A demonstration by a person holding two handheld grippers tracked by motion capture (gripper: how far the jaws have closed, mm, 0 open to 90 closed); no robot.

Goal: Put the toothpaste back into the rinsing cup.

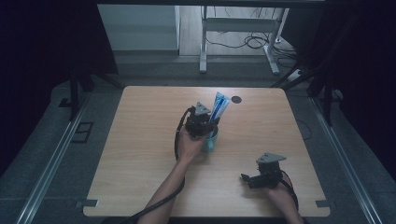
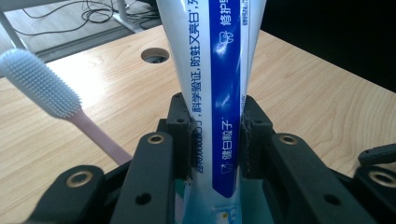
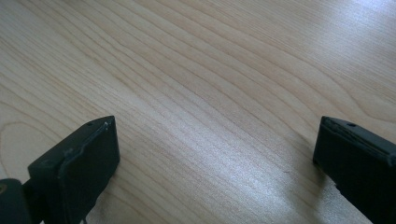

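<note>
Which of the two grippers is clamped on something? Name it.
The left gripper: its jaws are shut on the toothpaste tube above the cup. The right gripper is open over bare table.

Toothpaste tube (image 2: 219, 93) top cut off, cup (image 1: 211, 140) perhaps half-hidden

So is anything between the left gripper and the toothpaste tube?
Nothing: the left gripper already clamps the toothpaste tube, a jaw against each side. The toothbrush leans clear beside it, both apparently in the teal cup.

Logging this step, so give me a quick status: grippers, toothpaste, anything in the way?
Left gripper shut on toothpaste tube, tube upright in cup. Right gripper open over bare table. Toothbrush close beside tube.
</note>
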